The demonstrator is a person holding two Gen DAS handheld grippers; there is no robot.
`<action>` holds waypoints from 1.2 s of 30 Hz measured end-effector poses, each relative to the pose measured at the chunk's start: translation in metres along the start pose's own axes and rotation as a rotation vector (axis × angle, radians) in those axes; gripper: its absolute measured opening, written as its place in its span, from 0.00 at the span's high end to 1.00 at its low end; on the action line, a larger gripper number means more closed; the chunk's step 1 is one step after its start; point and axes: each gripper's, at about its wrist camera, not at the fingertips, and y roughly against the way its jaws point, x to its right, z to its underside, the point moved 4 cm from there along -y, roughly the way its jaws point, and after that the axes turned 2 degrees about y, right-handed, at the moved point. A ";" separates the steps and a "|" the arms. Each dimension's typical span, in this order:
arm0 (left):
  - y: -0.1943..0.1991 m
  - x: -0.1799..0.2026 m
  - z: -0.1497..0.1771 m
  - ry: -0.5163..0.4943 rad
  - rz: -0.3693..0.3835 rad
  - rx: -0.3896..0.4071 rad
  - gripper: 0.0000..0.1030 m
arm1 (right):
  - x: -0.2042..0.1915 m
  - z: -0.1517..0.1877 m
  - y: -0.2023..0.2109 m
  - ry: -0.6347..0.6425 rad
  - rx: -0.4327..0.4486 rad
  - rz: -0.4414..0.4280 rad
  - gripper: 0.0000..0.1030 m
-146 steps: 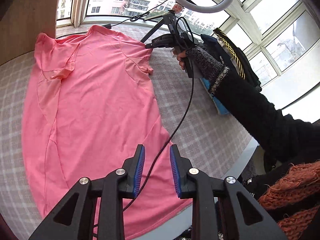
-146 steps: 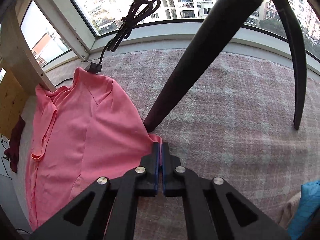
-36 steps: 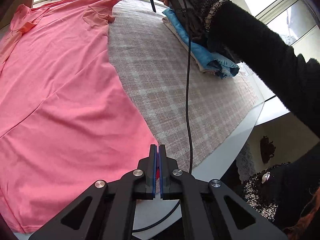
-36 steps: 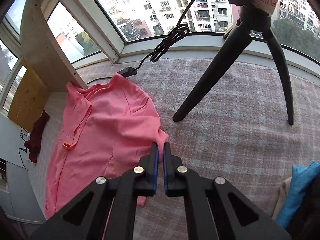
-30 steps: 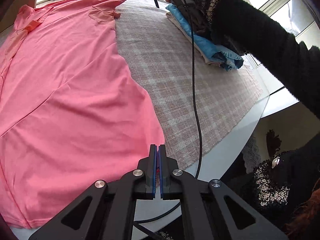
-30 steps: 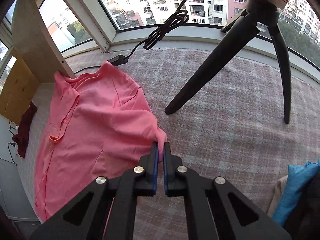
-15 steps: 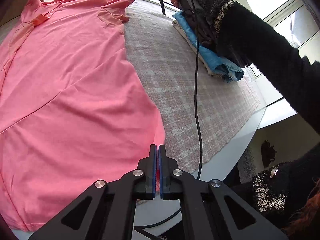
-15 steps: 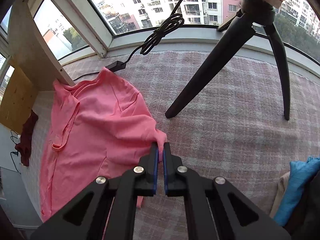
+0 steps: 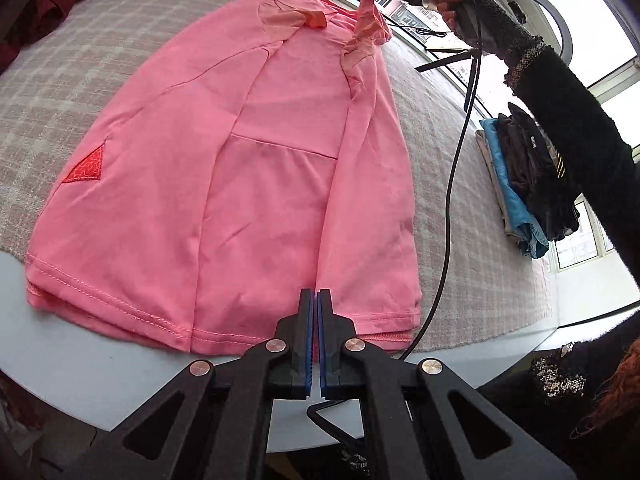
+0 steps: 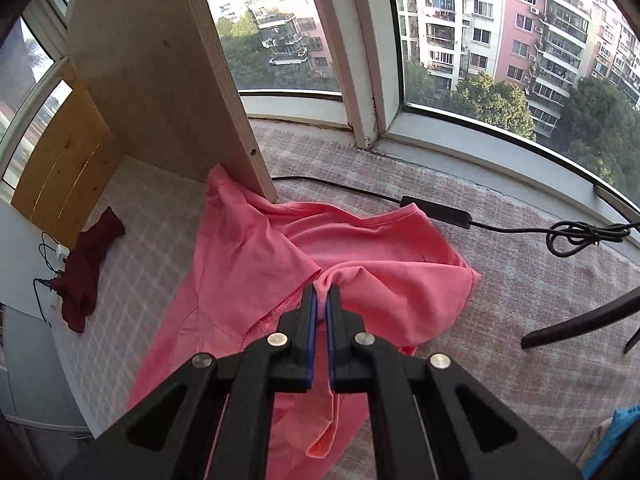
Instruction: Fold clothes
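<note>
pink shirt (image 9: 256, 184) lies spread on the checked tablecloth (image 9: 472, 240), its right side folded over. left gripper (image 9: 314, 312) pinches its hem; right gripper (image 10: 321, 300) clamps its raised sleeve.

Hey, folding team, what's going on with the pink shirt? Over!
Both tools shut on pink shirt: left tool at hem, right tool at sleeve. Right side folded over. Black cable hangs alongside.

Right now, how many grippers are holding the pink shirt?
2. The left gripper pinches its near hem; the right gripper pinches the pink shirt near the far sleeve.
</note>
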 end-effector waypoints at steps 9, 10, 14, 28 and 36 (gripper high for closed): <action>-0.006 0.004 0.000 -0.058 -0.002 -0.015 0.99 | -0.010 0.001 0.007 0.035 0.003 0.046 0.58; -0.005 0.003 -0.001 -0.060 0.003 -0.018 0.99 | -0.012 0.006 0.009 0.050 -0.019 0.026 0.58; -0.007 0.004 -0.003 -0.080 0.014 -0.030 0.99 | -0.029 0.032 -0.002 0.080 -0.132 -0.018 0.58; -0.004 0.004 -0.001 -0.080 0.022 -0.023 0.99 | -0.052 0.068 -0.060 0.135 -0.267 0.029 0.97; -0.001 0.003 -0.002 -0.074 0.023 -0.006 0.99 | -0.030 0.054 -0.031 -0.028 -0.152 -0.093 0.97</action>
